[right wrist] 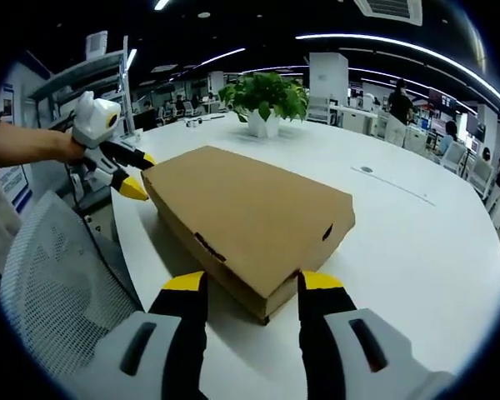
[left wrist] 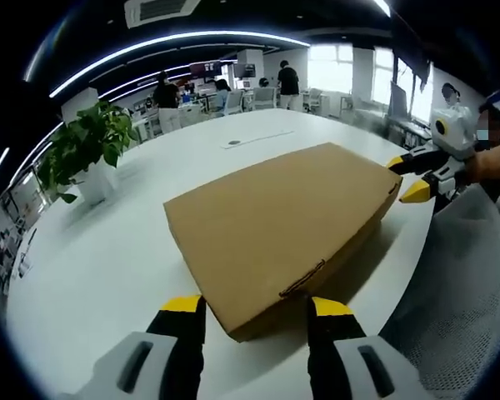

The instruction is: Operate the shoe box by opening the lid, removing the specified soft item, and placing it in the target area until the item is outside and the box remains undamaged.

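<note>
Shoe box (left wrist: 287, 233) of plain brown cardboard lies shut on a white desk (left wrist: 108, 250), its lid flat and its tab tucked in. In the left gripper view, the left gripper (left wrist: 257, 310) stands at six o'clock, jaws released and spread either side of the box's near corner; the right gripper (left wrist: 408, 177) shows at three o'clock, at the far corner. In the right gripper view, the right gripper (right wrist: 248, 285) likewise stands with jaws apart, framing its own corner. A potted plant (right wrist: 265, 98) stands at twelve o'clock beyond the box, and a mesh chair (right wrist: 58, 275) sits at eight o'clock beside the desk.
</note>
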### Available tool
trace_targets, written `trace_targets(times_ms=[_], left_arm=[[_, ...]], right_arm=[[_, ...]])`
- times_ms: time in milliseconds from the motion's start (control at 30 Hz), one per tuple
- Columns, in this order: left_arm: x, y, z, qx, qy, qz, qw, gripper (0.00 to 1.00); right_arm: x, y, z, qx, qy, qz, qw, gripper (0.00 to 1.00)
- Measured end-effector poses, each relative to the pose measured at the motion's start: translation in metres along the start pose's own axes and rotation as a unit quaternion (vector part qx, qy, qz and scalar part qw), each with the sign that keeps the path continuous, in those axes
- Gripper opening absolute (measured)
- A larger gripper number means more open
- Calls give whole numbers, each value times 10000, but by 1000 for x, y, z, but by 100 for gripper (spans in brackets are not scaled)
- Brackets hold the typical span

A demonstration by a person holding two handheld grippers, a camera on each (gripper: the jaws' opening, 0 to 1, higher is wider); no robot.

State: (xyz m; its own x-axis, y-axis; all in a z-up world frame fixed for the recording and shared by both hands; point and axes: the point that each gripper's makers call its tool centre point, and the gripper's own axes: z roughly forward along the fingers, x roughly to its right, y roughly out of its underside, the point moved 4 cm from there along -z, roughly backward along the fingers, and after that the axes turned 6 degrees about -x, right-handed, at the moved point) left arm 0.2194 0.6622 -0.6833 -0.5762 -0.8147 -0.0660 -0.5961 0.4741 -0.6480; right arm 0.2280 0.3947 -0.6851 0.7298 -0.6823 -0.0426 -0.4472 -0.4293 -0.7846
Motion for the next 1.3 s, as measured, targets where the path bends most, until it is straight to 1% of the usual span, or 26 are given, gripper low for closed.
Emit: trace_targets(times_ms=[100,333,467,733,933,1133,1300], left_arm=[[-2,-3,-4,39,43,-83,9999,49],[-2,-10,-13,130,65,-68,9999,50],[-3,-18,-23,303,107,-265,9991,51],[-3,-36,-38,476,100,-269,9985,53],[-8,-53,-48,709,48,-270,9971,53],[-13,-66,-53,860,-29,-232,9960,54],[-19,-75,-54,984,-81,-208,9949,54]], right_arm=[[0,-3,-4,48,-13,6,10000,40],[-2,-14,-12,128,-23,-121,9998,42],[-3,-22,-18,218,9,-190,9996,43],[-1,-40,-28,471,95,-245,9985,44],[5,-59,-35,685,142,-320,9970,45],[11,-74,-36,795,190,-450,9956,46],[17,-83,-36,854,218,-538,9947,46]])
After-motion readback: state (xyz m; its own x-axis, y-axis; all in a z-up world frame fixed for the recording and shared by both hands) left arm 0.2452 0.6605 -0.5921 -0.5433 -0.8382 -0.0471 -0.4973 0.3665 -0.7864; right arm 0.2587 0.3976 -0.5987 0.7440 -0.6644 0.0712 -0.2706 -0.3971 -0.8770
